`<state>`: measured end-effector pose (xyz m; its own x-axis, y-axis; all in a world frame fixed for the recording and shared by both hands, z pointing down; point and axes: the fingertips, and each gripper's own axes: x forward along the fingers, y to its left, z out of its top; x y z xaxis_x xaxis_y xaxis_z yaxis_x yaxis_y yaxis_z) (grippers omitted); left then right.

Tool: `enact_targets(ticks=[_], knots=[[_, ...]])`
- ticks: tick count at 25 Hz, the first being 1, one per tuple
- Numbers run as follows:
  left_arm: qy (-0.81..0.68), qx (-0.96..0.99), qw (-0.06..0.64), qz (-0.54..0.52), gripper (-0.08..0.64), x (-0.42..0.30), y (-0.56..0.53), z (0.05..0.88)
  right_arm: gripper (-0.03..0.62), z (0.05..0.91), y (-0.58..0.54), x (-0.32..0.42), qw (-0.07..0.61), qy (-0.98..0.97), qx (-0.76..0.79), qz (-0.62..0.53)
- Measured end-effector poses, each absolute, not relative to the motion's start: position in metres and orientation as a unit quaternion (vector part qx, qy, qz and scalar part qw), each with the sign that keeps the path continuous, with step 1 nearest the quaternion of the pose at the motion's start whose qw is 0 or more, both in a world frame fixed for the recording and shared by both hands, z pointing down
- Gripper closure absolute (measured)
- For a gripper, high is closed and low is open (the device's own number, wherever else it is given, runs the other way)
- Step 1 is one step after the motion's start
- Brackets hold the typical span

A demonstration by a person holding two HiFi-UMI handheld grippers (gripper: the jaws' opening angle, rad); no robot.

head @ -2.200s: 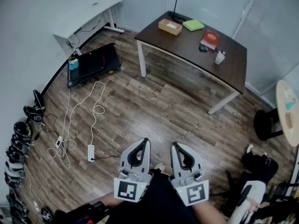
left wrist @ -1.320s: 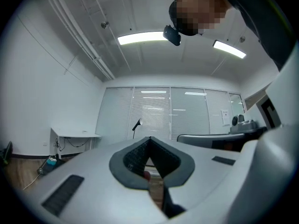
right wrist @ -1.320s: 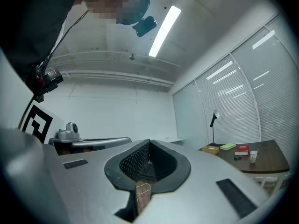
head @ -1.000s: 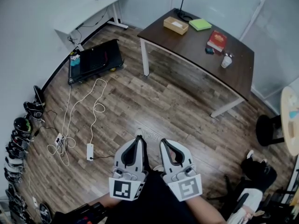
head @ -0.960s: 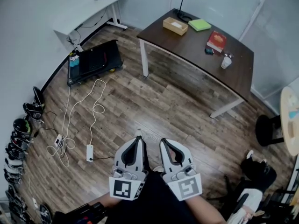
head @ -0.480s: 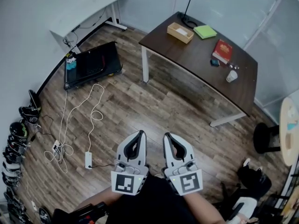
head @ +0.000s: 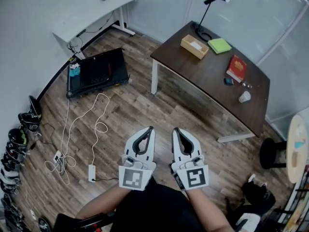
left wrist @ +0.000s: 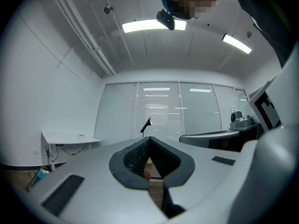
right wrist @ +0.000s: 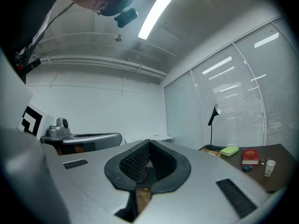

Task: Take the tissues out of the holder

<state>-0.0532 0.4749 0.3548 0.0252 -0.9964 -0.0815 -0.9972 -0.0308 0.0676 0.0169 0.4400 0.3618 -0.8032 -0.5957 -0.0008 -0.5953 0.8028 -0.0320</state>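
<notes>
- Left gripper (head: 150,128): closed tip to tip, nothing between the pads, held level well short of the dark table (head: 207,76).
- Right gripper (head: 175,129): closed and empty too, just beside the left one and equally far from the table.
- Forearms cut off by the lower edge of the head view, with the hands hidden behind the marker cubes.
- Tissue holder (head: 194,46): a tan box lying on the table's far-left corner, untouched and well apart from both grippers. Too small to tell whether a tissue sticks out.
- Table almost wholly hidden behind the gripper body in the left gripper view, with only the black lamp (head: 212,4) rising above it.
- Also on the table, right of the holder: a green pad (head: 219,45), a red book (head: 236,68) and a white cup (head: 245,96). Between book and cup, a small dark item too small to name.
- Left of the table: a black low platform (head: 96,71), a white desk (head: 91,13) and loose cables (head: 72,134). Further left, a row of shoes (head: 14,144) clipped by the picture's edge.
- Right of the table: a round tabletop (head: 297,141), cut off by the right edge.
- Against a second ago: table and holder sit lower and further right in the head view. Lamp head, clipped at the top then, now shows whole.
- Grippers remain side by side and closed, riding higher in the picture and nearer the table.
</notes>
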Motion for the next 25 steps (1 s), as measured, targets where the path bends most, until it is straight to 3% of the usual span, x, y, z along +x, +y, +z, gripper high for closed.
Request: enact_targets(ticks=[14,25], knots=[[0.692,-0.719,-0.024,0.061,0.561,-0.142,0.424,0.374,0.583,0.384,0.391,-0.071,-0.014,0.945,-0.325,-0.018],[0.686,-0.725,-0.023,0.054,0.561,-0.163,0.404,0.371,0.583,0.383,0.367,-0.098,-0.012,0.938,-0.345,-0.018]])
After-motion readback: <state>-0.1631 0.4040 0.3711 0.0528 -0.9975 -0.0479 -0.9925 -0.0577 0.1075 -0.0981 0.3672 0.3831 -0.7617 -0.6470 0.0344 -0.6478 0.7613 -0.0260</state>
